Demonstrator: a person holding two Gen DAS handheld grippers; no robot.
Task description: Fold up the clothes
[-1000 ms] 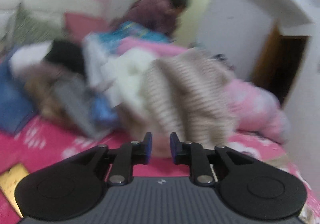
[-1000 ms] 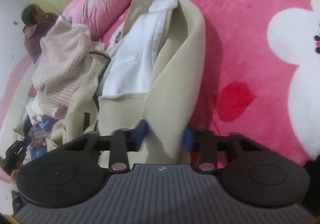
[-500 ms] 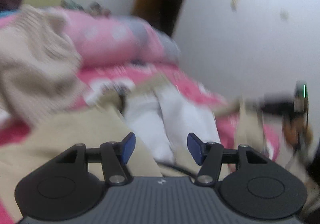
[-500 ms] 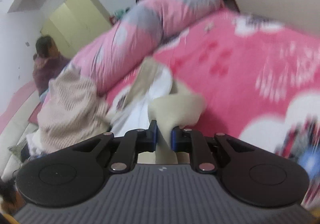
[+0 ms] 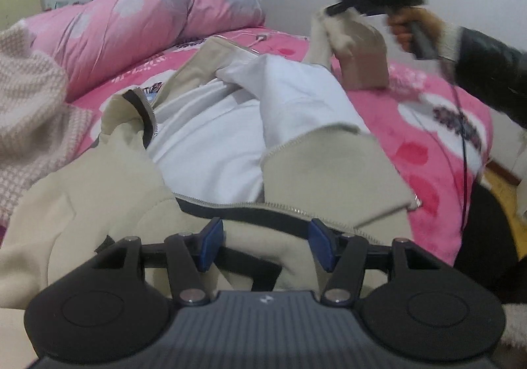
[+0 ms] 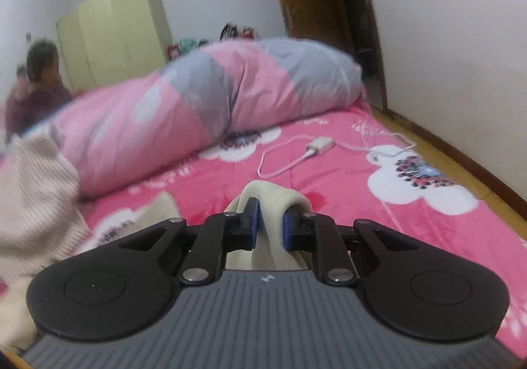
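- The beige zip-up jacket is lying open on the pink bed, white lining up.
- The right gripper is pinching its sleeve cuff, lifting it; it should be carrying it inward, keeping the fabric taut.
- The left gripper is hovering half open and empty, its fingers straddling the zipper edge, which it should be pinning.

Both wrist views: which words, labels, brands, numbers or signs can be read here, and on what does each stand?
No word or number can be read.
Small white logo mark on each gripper body: a sign, not letters.
Dark print on the pink bed sheet: too blurred to read.
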